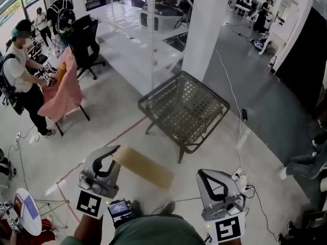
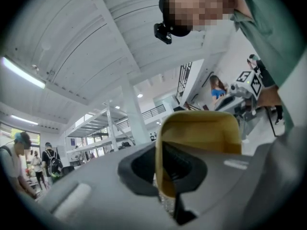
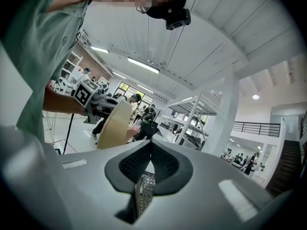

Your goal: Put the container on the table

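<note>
On my feed I see a white pillar (image 1: pixel 207 29) rising from the grey floor, and a white cable (image 1: pixel 228 83) trails past its foot. To the left a pink cloth (image 1: pixel 64 91) hangs over a chair, with a black office chair (image 1: pixel 86 45) just behind it. A person in a white shirt (image 1: pixel 20 78) stands beside the cloth, and a red tape line (image 1: pixel 122 133) crosses the floor

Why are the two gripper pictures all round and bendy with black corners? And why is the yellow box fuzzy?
Left gripper view: the wide lens curves the ceiling beams and darkens the corners; the container, very close, looks soft. Right gripper view: same curving, plus bright ceiling lamps. Head view: straighter lines, the container slightly smeared, the table sharp.
</note>
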Demonstrator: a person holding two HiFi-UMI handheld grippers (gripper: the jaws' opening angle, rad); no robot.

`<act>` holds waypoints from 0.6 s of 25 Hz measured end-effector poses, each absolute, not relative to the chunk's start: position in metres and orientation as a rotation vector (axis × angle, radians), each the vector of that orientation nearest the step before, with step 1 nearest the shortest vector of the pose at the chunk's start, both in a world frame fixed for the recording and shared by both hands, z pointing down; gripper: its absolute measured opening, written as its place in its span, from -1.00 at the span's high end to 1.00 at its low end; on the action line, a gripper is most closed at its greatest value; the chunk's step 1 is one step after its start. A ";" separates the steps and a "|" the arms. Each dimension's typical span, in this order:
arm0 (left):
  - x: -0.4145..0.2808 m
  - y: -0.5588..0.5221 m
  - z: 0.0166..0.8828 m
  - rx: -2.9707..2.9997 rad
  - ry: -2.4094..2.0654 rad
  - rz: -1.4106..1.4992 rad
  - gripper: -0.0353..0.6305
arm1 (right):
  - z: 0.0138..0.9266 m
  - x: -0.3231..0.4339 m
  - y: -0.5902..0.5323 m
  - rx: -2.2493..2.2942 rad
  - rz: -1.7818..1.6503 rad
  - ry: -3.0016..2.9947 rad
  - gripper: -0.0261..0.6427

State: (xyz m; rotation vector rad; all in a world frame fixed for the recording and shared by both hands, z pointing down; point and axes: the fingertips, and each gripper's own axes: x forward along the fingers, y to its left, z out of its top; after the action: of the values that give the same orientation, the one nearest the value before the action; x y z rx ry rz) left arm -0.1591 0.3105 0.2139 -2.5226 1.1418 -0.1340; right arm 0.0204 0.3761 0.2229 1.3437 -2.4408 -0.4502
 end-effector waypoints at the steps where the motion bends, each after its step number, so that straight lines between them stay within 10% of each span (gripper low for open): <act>1: -0.151 0.312 0.214 -2.517 1.155 -0.133 0.86 | 0.224 0.029 0.376 1.339 -0.445 -2.452 0.90; 15: -0.107 0.292 0.219 -2.483 1.247 -0.182 0.86 | 0.238 0.081 0.356 1.246 -0.401 -2.522 0.90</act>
State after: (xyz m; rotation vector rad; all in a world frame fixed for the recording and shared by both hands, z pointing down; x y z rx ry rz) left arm -0.1065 0.2921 0.2188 -2.4829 1.2471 -0.1820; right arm 0.0809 0.3564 0.2379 1.2461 -2.5221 -0.4006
